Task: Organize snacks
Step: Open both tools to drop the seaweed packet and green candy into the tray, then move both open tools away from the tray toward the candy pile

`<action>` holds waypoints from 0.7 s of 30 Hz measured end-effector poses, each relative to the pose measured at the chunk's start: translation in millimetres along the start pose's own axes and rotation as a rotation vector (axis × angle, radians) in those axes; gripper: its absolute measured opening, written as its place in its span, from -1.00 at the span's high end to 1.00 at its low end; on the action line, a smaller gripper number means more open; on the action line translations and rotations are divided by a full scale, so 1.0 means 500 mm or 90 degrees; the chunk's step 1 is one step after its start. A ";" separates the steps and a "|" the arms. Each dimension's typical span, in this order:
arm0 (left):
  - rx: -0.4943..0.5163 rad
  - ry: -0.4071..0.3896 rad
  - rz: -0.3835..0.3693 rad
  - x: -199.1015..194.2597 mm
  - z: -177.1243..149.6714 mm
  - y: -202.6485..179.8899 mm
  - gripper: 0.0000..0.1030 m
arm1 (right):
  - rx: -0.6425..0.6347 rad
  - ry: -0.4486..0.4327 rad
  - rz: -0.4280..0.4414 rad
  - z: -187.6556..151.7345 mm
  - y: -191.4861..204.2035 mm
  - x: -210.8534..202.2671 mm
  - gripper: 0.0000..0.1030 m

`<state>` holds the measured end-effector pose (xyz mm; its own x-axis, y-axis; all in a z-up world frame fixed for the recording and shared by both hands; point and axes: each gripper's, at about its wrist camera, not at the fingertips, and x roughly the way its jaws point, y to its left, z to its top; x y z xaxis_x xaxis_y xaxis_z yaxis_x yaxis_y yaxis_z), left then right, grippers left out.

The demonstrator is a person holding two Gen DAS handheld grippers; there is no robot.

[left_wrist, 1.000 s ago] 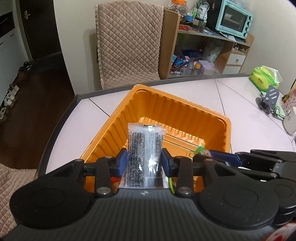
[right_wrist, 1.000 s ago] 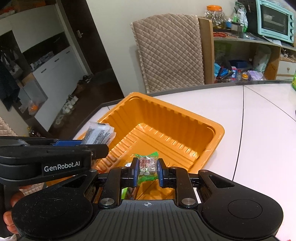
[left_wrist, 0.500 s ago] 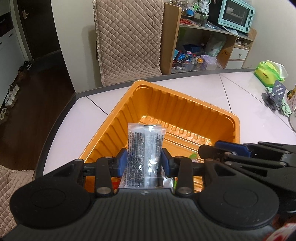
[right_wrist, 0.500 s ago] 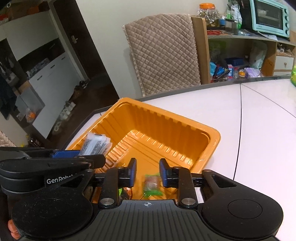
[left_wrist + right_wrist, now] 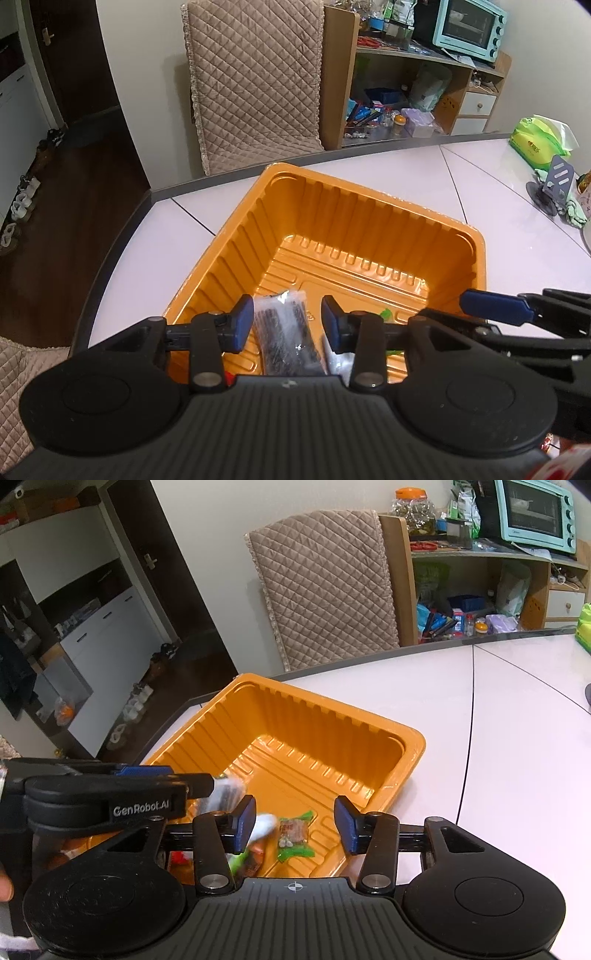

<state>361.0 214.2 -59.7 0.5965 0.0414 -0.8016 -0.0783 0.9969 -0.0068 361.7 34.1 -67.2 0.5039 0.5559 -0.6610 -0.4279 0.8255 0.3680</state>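
Both grippers are hanging over the orange tray (image 5: 413, 751): the right gripper (image 5: 294, 821) has just been opening and its green snack (image 5: 295, 836) is lying inside, while the left gripper (image 5: 287, 325), jaws apart, is dropping the dark packet (image 5: 286, 338).

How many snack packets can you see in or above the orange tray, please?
3: dark packet between the left tongs, green-edged packet on the tray floor, white packet beside it; more may hide behind the tongs.

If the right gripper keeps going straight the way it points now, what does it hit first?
Most likely the green-edged snack packet lying on the floor of the orange tray, directly ahead between the right gripper's open jaws. Depth is hard to judge, so it may meet bare tray floor beside the packet.
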 end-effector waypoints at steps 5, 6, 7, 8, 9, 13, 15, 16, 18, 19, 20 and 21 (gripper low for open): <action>-0.011 0.004 -0.001 -0.022 -0.006 0.010 0.28 | -0.007 -0.005 0.017 -0.009 0.004 -0.030 -0.04; -0.014 0.004 -0.003 -0.031 -0.009 0.012 0.26 | -0.009 -0.006 0.020 -0.010 0.007 -0.037 -0.06; -0.016 0.003 -0.002 -0.041 -0.013 0.013 0.17 | -0.010 -0.007 0.023 -0.013 0.009 -0.046 -0.07; -0.018 0.003 0.000 -0.051 -0.017 0.014 0.06 | -0.011 -0.009 0.026 -0.016 0.011 -0.053 -0.08; -0.020 0.006 0.002 -0.060 -0.022 0.014 0.03 | -0.010 -0.009 0.028 -0.018 0.013 -0.061 -0.09; -0.031 0.006 0.002 -0.103 -0.045 0.017 0.03 | -0.008 -0.011 0.043 -0.029 0.016 -0.093 -0.10; -0.040 0.007 0.003 -0.126 -0.057 0.019 0.03 | -0.007 -0.012 0.050 -0.036 0.018 -0.112 -0.10; -0.043 0.006 0.005 -0.138 -0.064 0.020 0.03 | -0.006 -0.013 0.054 -0.040 0.019 -0.123 -0.11; -0.049 -0.001 0.006 -0.165 -0.079 0.019 0.02 | -0.003 -0.013 0.060 -0.049 0.018 -0.142 -0.11; -0.052 -0.003 0.005 -0.178 -0.086 0.018 0.02 | 0.000 -0.014 0.066 -0.055 0.017 -0.153 -0.11; -0.053 -0.005 0.003 -0.189 -0.094 0.016 0.02 | 0.002 -0.014 0.070 -0.060 0.017 -0.162 -0.11; -0.054 -0.007 0.001 -0.202 -0.103 0.014 0.02 | 0.004 -0.014 0.072 -0.066 0.016 -0.173 -0.11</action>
<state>259.2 213.6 -9.4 0.6048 0.0436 -0.7951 -0.1465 0.9875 -0.0573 290.0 -10.4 -28.5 0.4689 0.6480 -0.6002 -0.4786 0.7575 0.4439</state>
